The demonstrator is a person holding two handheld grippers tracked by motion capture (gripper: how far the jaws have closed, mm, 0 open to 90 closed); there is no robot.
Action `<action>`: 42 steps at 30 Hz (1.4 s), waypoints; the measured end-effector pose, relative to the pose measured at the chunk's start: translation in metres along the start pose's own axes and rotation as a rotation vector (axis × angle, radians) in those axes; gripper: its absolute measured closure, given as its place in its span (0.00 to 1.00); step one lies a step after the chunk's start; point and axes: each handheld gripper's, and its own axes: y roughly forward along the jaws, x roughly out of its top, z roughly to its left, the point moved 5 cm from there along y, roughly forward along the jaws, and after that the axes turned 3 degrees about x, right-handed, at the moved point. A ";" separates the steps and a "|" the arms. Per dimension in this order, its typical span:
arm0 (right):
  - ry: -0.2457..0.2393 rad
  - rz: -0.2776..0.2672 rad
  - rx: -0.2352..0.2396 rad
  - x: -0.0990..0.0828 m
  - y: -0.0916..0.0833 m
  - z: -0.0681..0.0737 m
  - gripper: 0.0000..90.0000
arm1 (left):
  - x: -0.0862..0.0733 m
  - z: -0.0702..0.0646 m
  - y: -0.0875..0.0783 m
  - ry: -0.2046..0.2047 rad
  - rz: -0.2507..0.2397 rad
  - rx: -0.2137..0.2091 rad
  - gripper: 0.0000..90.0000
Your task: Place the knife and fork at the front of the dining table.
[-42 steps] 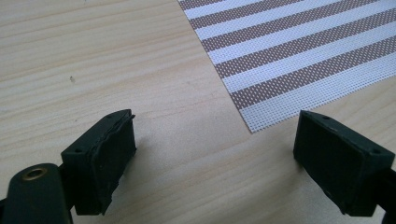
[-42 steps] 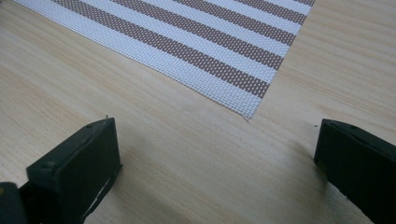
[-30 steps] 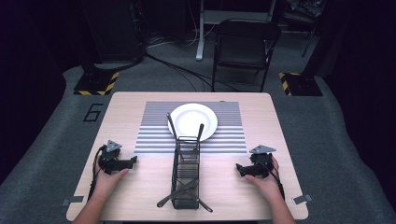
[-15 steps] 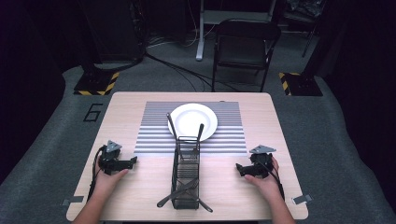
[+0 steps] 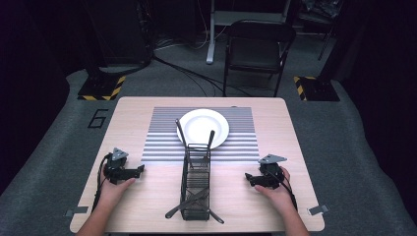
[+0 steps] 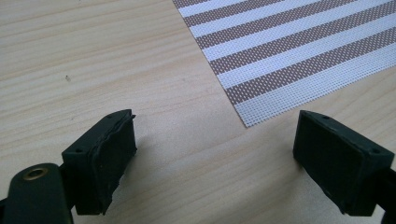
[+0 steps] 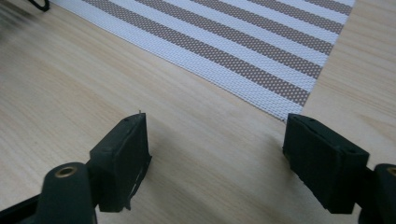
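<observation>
High view shows 2 grippers, left gripper [image 5: 140,169] and right gripper [image 5: 249,178], resting jaws apart and empty, right just narrowing, flanking the utensil basket [image 5: 195,184] at the table's [image 5: 133,110] near edge; judged pre-reach, next move: approach basket.

A black wire basket [image 5: 195,184] lies lengthwise on the wooden table [image 5: 147,196] between the hands, holding dark utensils [image 5: 189,201], its far end just touching the white plate [image 5: 202,127].
</observation>
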 end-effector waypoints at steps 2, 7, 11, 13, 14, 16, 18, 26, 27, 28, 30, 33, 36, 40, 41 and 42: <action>-0.001 0.008 0.009 0.000 0.000 0.003 0.25 | 0.000 0.000 0.000 -0.001 0.000 0.000 0.14; -0.009 -0.016 0.019 0.005 -0.004 0.007 0.26 | 0.000 0.000 0.000 -0.001 -0.001 0.001 0.14; -0.020 -0.024 0.025 0.007 -0.008 0.009 0.27 | 0.000 0.000 0.000 -0.001 -0.001 0.000 0.14; -0.027 -0.028 0.030 0.008 -0.009 0.010 0.27 | 0.000 0.000 0.000 -0.001 0.000 0.000 0.14; -0.022 -0.031 0.030 0.010 -0.010 0.012 0.28 | 0.000 0.000 0.000 -0.001 0.001 0.000 0.14; -0.037 -0.042 0.041 0.014 -0.015 0.016 0.30 | 0.000 0.000 0.000 -0.001 -0.001 0.000 0.14; -0.042 -0.050 0.047 0.017 -0.018 0.019 0.32 | 0.000 0.000 0.000 -0.002 0.001 0.000 0.14; -0.054 -0.053 0.077 0.024 -0.023 0.027 0.35 | 0.000 0.000 0.000 -0.001 0.000 0.000 0.14; -0.056 -0.057 0.081 0.025 -0.024 0.028 0.35 | 0.000 0.000 0.000 -0.001 0.001 0.000 0.14; -0.058 -0.060 0.086 0.026 -0.025 0.030 0.36 | 0.000 0.000 0.000 -0.001 -0.001 0.000 0.14; -0.055 -0.064 0.100 0.029 -0.027 0.033 0.37 | 0.000 0.000 0.000 0.000 0.000 0.000 0.14; -0.073 -0.067 0.123 0.036 -0.030 0.039 0.41 | 0.000 0.000 0.000 -0.001 -0.001 0.001 0.14; -0.077 -0.062 0.132 0.038 -0.031 0.042 0.43 | 0.000 0.000 0.000 -0.001 -0.001 0.001 0.14; -0.079 -0.048 0.145 0.041 -0.030 0.044 0.45 | 0.000 0.000 0.000 0.001 -0.001 0.000 0.14; -0.086 -0.044 0.149 0.042 -0.030 0.044 0.45 | 0.000 0.000 0.000 0.001 0.000 0.000 0.14; -0.085 -0.038 0.153 0.043 -0.031 0.045 0.46 | 0.000 0.000 0.000 0.001 -0.001 0.000 0.14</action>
